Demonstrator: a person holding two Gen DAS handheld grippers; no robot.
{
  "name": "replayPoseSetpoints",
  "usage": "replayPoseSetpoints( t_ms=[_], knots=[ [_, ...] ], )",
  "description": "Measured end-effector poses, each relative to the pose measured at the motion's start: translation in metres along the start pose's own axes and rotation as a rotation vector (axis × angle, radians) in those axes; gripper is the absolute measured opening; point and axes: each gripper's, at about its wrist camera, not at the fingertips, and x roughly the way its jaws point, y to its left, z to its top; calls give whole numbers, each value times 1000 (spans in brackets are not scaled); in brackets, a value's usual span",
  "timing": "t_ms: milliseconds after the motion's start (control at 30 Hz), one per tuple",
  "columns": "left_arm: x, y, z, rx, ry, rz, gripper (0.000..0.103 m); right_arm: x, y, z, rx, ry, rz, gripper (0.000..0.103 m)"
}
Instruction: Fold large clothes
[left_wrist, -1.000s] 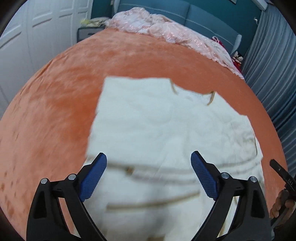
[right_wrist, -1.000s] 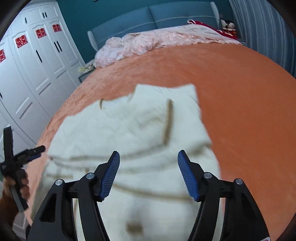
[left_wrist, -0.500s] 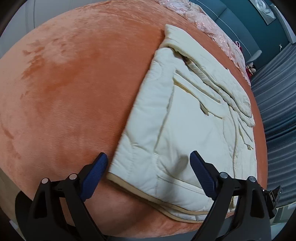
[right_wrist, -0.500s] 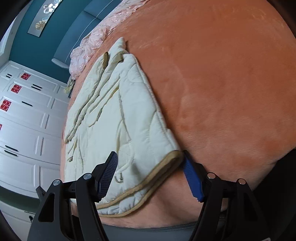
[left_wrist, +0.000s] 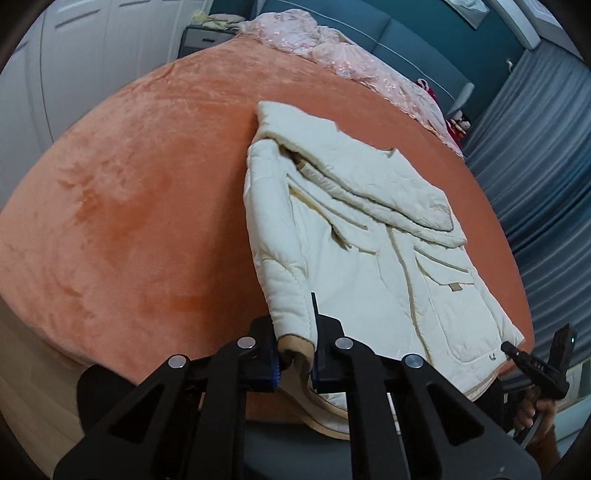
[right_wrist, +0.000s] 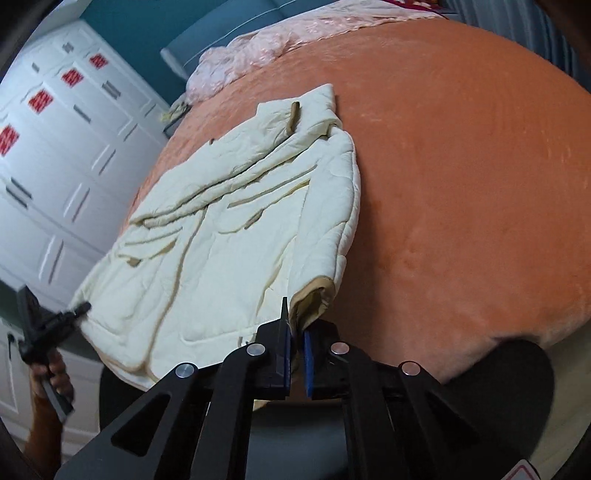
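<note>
Now both claws hold the coat's bottom corners.
The cream coat (left_wrist: 373, 236) lies flat on the orange bed (left_wrist: 122, 206). The left claw (left_wrist: 295, 363) and right claw (right_wrist: 297, 363) have just squeezed shut on its hem; lift both together, evenly, so the fold lands straight.

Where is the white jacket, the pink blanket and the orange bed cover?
white jacket (left_wrist: 369, 266): left wrist view, front panel.
pink blanket (left_wrist: 332, 55): left wrist view, crumpled middle.
orange bed cover (right_wrist: 461, 184): right wrist view, bare stretch.
</note>
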Motion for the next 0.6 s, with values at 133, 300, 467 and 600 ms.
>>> replayPoseSetpoints(
  t_ms=[133,300,467,600],
  knots=[
    [-57,-4,-51,81,135,-11,9,-50,3,-51,-133,218,-22,5],
    [-121,-3,-105,-24,215,-27,9,-104,19,-99,-140,348,16,5],
    [-114,-15,-54,-50,20,-62,9,-100,37,-32,-161,73,55,4],
    [-80,-23,37,5,-199,12,14,-79,39,70,-99,-215,85,5]
  ],
)
